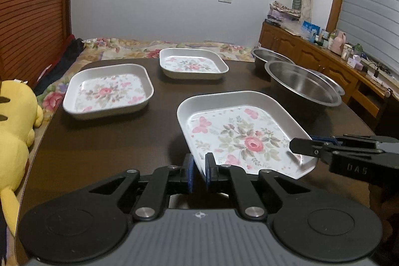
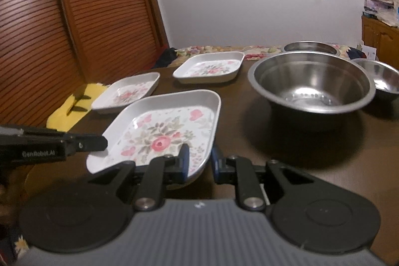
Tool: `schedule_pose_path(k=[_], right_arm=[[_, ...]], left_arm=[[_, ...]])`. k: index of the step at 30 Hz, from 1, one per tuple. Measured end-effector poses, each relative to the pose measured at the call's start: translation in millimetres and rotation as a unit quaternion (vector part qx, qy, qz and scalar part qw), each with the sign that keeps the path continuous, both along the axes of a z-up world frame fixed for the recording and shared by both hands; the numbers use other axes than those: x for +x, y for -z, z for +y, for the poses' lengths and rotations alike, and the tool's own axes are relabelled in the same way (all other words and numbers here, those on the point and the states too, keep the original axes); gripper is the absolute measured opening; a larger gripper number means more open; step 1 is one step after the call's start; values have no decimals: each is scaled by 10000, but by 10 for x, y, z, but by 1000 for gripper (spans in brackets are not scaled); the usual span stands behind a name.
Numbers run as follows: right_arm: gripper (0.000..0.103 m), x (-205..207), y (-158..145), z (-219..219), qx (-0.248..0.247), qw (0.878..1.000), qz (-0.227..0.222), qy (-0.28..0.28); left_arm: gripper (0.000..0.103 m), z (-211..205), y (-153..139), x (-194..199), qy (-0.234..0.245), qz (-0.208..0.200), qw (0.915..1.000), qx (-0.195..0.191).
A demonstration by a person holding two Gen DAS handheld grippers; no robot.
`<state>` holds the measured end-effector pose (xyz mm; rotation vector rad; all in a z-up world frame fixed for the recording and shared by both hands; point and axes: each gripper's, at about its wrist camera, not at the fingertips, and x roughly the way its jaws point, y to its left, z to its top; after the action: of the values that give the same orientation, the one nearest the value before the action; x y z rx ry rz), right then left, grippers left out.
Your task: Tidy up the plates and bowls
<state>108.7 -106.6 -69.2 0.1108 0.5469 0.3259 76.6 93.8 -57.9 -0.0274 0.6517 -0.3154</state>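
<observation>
Three square floral plates point(image 1: 239, 138) — glossy — beside round steel bowls point(image 2: 311, 81).

Right gripper point(image 2: 199, 161) up close — its blue pads point(image 2: 185, 161) clamp the near corner of the floral plate point(image 2: 164, 131), one pad inside the rim, one outside. The left gripper point(image 2: 99, 142) reaches in from the left edge and pinches the plate's opposite corner, so the plate sits tilted above the dark table point(image 2: 311, 153). Beyond it — two more floral plates point(image 2: 129, 94) point(image 2: 209, 67) lie flat. Over on the right, a big steel bowl point(image 2: 311, 81), with two smaller bowls point(image 2: 381, 76) point(image 2: 309, 46) behind and beside it.
</observation>
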Motion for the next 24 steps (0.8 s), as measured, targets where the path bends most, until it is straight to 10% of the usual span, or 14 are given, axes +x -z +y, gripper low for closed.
schedule_pose_path(k=[24], right_arm=[[22,-218,175,119,-9,9998,182,-102]], left_arm=[[10,34,149,-105,-98,172,9997,108]])
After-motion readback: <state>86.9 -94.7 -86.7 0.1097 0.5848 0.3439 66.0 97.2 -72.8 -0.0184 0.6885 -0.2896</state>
